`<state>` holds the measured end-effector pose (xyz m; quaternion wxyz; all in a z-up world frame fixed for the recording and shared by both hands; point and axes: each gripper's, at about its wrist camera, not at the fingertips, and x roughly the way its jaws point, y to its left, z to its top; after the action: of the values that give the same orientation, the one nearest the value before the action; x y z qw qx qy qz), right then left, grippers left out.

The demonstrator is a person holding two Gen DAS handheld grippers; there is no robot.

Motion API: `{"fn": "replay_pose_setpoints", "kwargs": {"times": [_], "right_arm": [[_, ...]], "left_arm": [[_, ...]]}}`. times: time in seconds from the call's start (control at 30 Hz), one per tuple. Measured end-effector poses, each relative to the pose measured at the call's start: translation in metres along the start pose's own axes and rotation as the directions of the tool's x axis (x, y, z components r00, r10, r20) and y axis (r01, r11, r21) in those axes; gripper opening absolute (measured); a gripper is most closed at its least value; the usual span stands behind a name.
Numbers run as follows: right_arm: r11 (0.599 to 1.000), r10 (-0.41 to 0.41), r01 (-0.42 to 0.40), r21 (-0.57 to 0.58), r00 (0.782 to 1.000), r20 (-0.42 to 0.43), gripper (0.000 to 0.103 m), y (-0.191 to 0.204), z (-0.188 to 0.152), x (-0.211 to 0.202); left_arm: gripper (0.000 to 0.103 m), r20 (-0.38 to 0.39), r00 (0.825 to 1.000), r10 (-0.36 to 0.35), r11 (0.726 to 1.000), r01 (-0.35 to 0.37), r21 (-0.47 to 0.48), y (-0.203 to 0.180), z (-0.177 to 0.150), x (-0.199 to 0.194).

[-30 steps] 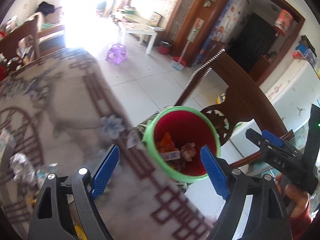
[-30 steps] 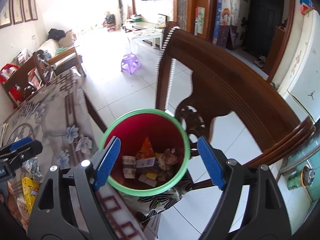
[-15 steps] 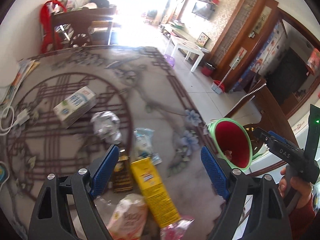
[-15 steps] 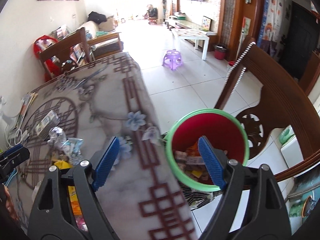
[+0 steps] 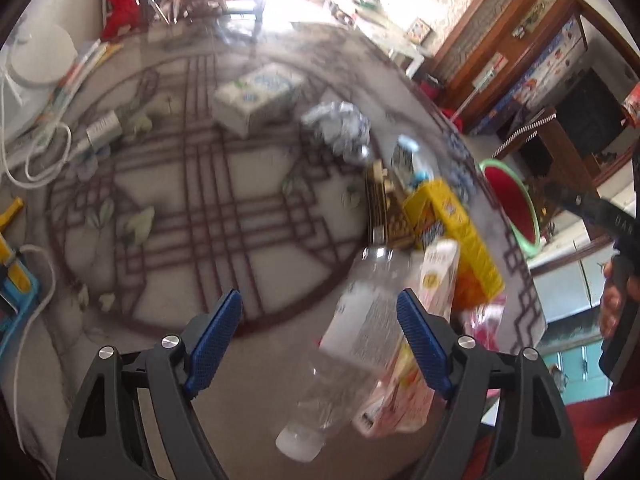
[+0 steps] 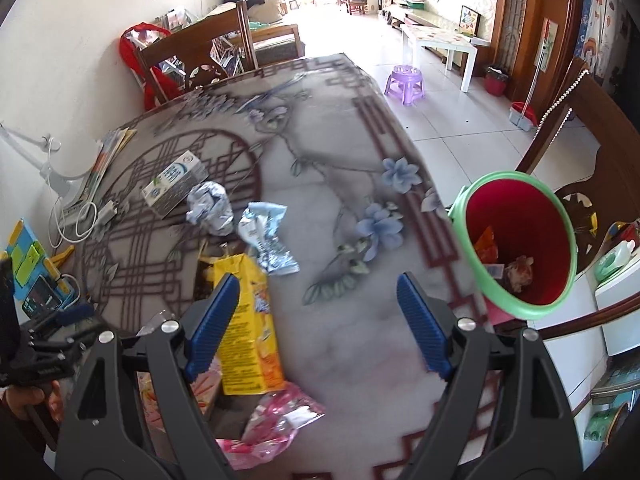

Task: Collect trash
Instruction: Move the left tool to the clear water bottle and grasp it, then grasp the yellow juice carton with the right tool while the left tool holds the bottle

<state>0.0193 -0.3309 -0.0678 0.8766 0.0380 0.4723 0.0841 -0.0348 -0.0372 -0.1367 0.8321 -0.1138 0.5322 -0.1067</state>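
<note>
Trash lies on the patterned table: a yellow carton [image 6: 244,320], a pink wrapper [image 6: 272,420], a blue-white wrapper [image 6: 266,236], a crumpled foil ball [image 6: 210,208] and a white milk carton [image 6: 174,182]. A clear plastic bottle [image 5: 356,360] lies beside a pink-white pack [image 5: 436,284]. The red bin with a green rim [image 6: 520,240] stands past the table's right edge and holds scraps. My left gripper [image 5: 320,344] is open and empty over the bottle. My right gripper [image 6: 318,320] is open and empty above the table, between the yellow carton and the bin.
A wooden chair [image 6: 600,152] stands behind the bin. White cables and a charger [image 5: 60,144] lie at the table's left, with papers [image 6: 108,156] and a blue-yellow holder [image 6: 28,264]. Another chair [image 6: 192,52] stands at the far end.
Both grippers have swung left, away from the bin and back over the table. The left one has dropped low over the clear bottle. Both stay open and empty.
</note>
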Motion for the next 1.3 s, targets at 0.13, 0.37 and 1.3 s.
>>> {"fn": "replay_pose_setpoints", "kwargs": {"times": [0.13,0.37,1.3], "right_arm": [[1.000,-0.008,0.008,0.013,1.000,-0.005,0.079,0.013,-0.007,-0.002],[0.999,-0.022,0.022,0.039,1.000,-0.002,0.079,0.023,-0.016,-0.007],[0.998,0.028,-0.032,-0.059,0.997,-0.067,0.079,0.071,-0.011,0.011]], "left_arm": [[0.076,-0.064,0.997,-0.052,0.998,0.054,0.026,-0.002,-0.010,0.021],[0.076,-0.123,0.990,-0.074,0.993,0.084,0.077,-0.018,-0.012,0.059],[0.052,-0.007,0.998,-0.058,0.981,0.056,-0.186,0.049,-0.011,0.035]]}}
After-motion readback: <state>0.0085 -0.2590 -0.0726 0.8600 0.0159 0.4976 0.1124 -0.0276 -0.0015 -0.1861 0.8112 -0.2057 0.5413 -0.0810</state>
